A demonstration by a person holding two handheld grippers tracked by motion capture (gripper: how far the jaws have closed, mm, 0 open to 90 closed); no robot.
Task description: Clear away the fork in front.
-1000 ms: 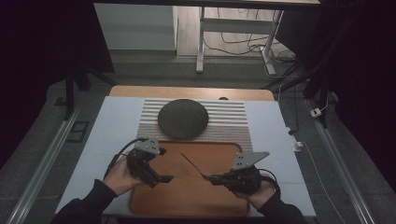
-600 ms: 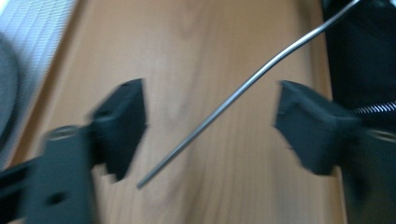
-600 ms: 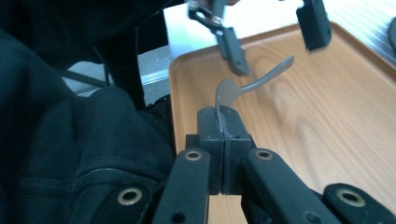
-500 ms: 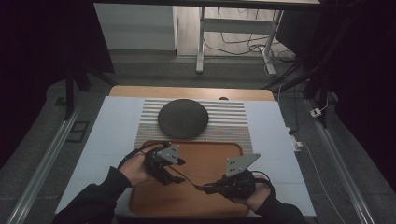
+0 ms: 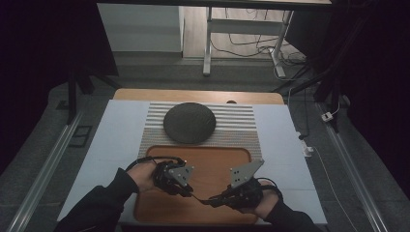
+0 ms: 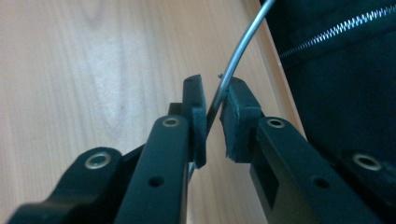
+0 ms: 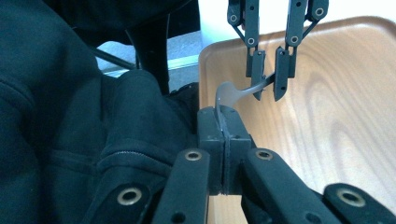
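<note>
The spoon hangs low over the near part of the wooden tray, spanning the gap between the two grippers, its long axis running roughly left to right across the tray. Its thin metal handle passes between the jaws of the left gripper; in the left gripper view those jaws stand slightly apart, one pad touching the handle and a sliver of room beside the other, so that grip looks loose or just forming. The right gripper has its jaws pressed together on the spoon's broad end, carrying it. Both grippers are on the spoon, so which is nearer matters less than which lets go: judging from this, a hand-over turns on the left clamping first. The tray's near rim and the person's dark sleeve crowd the near side; open tray lies toward the dark round plate on the striped mat.
</note>
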